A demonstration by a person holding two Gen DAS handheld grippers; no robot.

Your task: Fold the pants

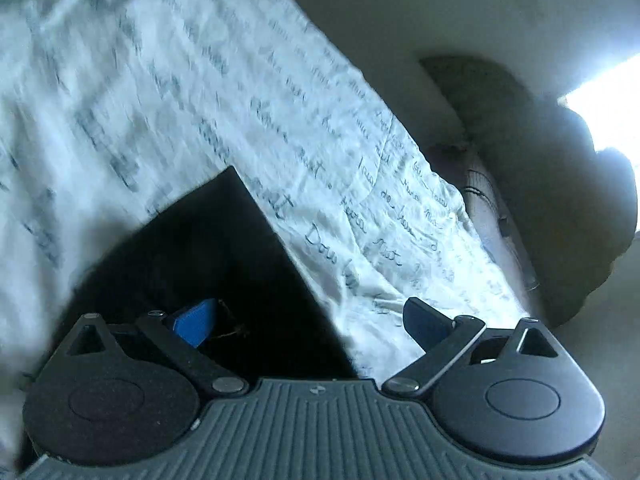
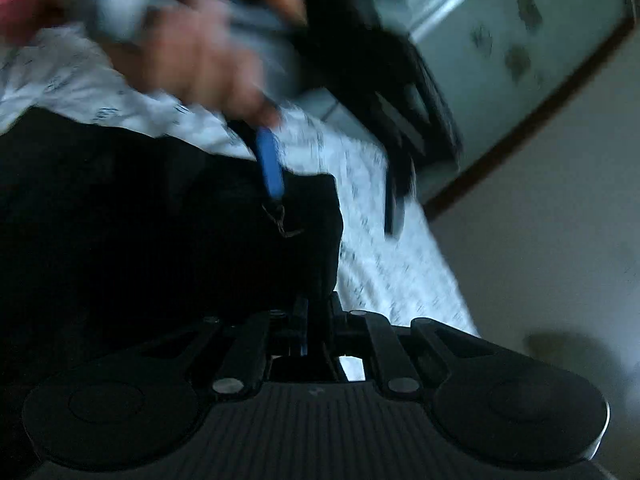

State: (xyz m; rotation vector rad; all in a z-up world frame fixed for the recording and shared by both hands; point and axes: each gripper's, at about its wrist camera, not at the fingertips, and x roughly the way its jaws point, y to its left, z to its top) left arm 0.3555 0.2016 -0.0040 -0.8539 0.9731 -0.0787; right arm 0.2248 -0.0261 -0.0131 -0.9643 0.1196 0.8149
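The white sheet [image 1: 248, 128] that covers the bed is printed all over with lines of dark cursive script; most of it is smeared by blur, and only a fragment that looks like "Dow" near the black pants [image 1: 224, 272] can be half made out, so the wording cannot be read for certain. The pants lie on this sheet as a flat dark shape with a straight edge and a pointed corner, a loose thread showing on the cloth. The left tool [image 1: 308, 320] hangs over the pants' edge with its blue-padded fingers [image 1: 196, 320] spread wide, one over the black cloth and the other over the sheet, nothing between them. In the right wrist view the right tool [image 2: 318, 312] has its jaws pressed together at the near corner of the pants [image 2: 160, 240], pinching the black cloth there. Beyond the pants in that view a hand [image 2: 200, 56] grips the other tool [image 2: 336, 176], its blue pad hanging just above the cloth. Beside the bed there is a pale floor [image 2: 540, 208], and past the sheet a light panel with dark spots and a dark brown frame [image 2: 532, 24].
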